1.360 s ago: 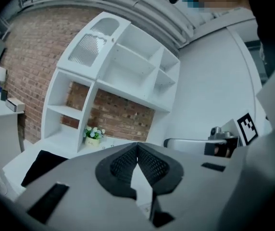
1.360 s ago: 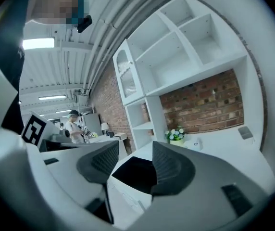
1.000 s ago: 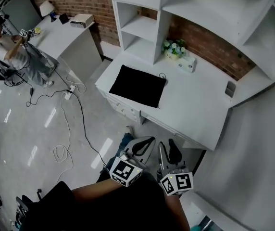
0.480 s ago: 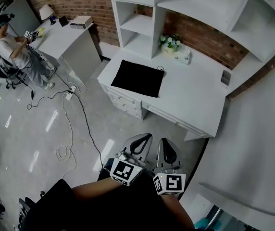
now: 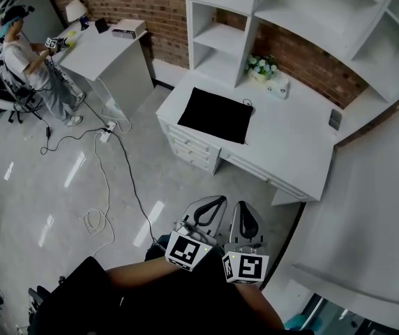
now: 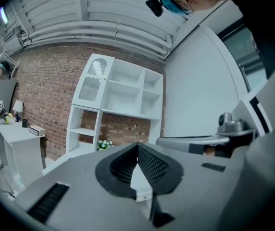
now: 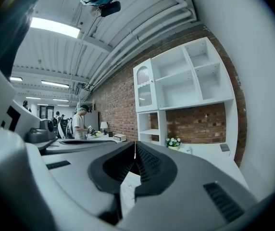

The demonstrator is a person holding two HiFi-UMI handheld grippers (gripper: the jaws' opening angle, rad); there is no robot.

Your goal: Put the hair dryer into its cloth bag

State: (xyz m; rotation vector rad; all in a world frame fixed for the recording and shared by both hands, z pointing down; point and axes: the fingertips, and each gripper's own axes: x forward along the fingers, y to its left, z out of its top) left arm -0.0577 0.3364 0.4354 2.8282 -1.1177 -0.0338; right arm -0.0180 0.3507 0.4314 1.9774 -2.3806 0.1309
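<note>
The black cloth bag [image 5: 215,115] lies flat on the white desk [image 5: 290,145], well ahead of both grippers. No hair dryer shows in any view. My left gripper [image 5: 213,206] and right gripper [image 5: 245,211] are side by side, close to my body over the floor, pointing level toward the desk. In the left gripper view the left gripper [image 6: 137,147] is shut with nothing between its pads. The right gripper [image 7: 135,147] is likewise shut and empty in its own view.
A white shelf unit [image 5: 220,40] stands at the back of the desk, with a flower pot [image 5: 260,67], a tissue box [image 5: 277,89] and a small dark device [image 5: 335,119]. A cable [image 5: 109,166] trails over the floor. A person [image 5: 25,54] stands at a second desk [image 5: 109,47], far left.
The right gripper's jaws have gone from apart to shut. The desk and bag have shifted right in the head view as I moved. The left gripper stays shut.
</note>
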